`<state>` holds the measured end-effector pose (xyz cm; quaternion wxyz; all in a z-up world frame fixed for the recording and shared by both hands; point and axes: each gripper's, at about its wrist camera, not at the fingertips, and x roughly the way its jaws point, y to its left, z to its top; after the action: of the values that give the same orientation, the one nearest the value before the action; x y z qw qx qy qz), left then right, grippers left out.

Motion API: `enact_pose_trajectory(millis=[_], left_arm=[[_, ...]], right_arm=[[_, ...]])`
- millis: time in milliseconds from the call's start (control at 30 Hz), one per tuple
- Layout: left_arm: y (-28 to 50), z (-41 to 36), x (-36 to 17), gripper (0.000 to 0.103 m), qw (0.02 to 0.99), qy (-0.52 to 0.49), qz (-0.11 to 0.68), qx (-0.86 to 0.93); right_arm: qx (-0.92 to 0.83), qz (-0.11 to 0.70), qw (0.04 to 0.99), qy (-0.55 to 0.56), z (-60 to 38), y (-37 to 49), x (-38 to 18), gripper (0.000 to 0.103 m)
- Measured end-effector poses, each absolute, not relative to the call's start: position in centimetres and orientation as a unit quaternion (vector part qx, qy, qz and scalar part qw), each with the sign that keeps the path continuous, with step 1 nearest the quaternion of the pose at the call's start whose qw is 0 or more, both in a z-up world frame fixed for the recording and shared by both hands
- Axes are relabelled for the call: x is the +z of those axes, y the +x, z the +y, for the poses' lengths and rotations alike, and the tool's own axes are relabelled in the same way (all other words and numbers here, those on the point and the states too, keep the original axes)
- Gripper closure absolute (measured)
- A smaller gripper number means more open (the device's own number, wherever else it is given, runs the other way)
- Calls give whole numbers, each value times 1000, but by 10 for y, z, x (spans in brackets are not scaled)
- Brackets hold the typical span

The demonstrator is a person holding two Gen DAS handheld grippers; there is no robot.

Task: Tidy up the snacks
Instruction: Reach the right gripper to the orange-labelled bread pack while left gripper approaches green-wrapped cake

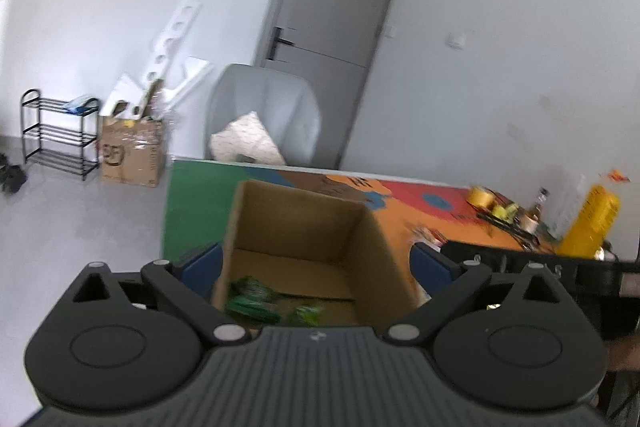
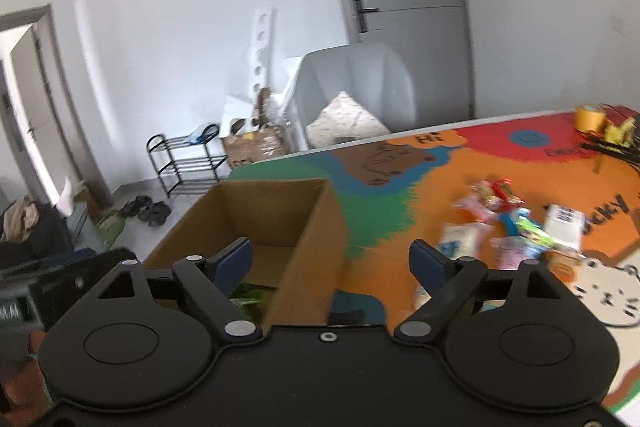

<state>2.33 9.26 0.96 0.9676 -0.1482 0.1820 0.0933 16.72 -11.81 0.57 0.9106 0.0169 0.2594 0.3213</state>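
Both claws stand released and empty over the cardboard box [image 2: 280, 223]. The loose snack packets [image 2: 516, 227] lie ahead-right of the right claw [image 2: 332, 259], the nearer one; the left claw [image 1: 318, 263] faces the box.

Both views are bright with soft, even daylight and faint shadows. Motion blur smears the green snack packets [image 1: 256, 301] in the brown cardboard box [image 1: 304, 227] and the colourful wrapped snacks [image 2: 508, 223]. Fisheye distortion bends the grey door [image 1: 332, 39] and walls, with dark corners.

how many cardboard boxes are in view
2. One open cardboard box stands on the colourful table mat, just ahead of both hand-held grippers, with green snack packets inside. A second taped box sits on the floor beside the black shoe rack. Others may be hidden.
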Motion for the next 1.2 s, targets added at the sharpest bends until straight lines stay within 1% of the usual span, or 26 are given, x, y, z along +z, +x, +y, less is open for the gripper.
enact_pose_trajectory(millis=[167, 367, 567, 900, 1200], left_arm=[[26, 74, 9, 4, 968, -145, 187, 79], [27, 50, 12, 4, 971, -134, 191, 58], [37, 23, 11, 4, 971, -120, 201, 41], [57, -19, 8, 4, 973, -98, 209, 4], [82, -42, 0, 4, 972, -93, 213, -7]], right_arm=[[300, 248, 921, 20, -143, 162, 8, 8], [291, 245, 924, 23, -168, 157, 8, 4], [281, 244, 928, 37, -197, 160, 4, 2], [258, 248, 931, 71, -244, 178, -14, 2], [242, 257, 931, 97, -275, 199, -33, 2]])
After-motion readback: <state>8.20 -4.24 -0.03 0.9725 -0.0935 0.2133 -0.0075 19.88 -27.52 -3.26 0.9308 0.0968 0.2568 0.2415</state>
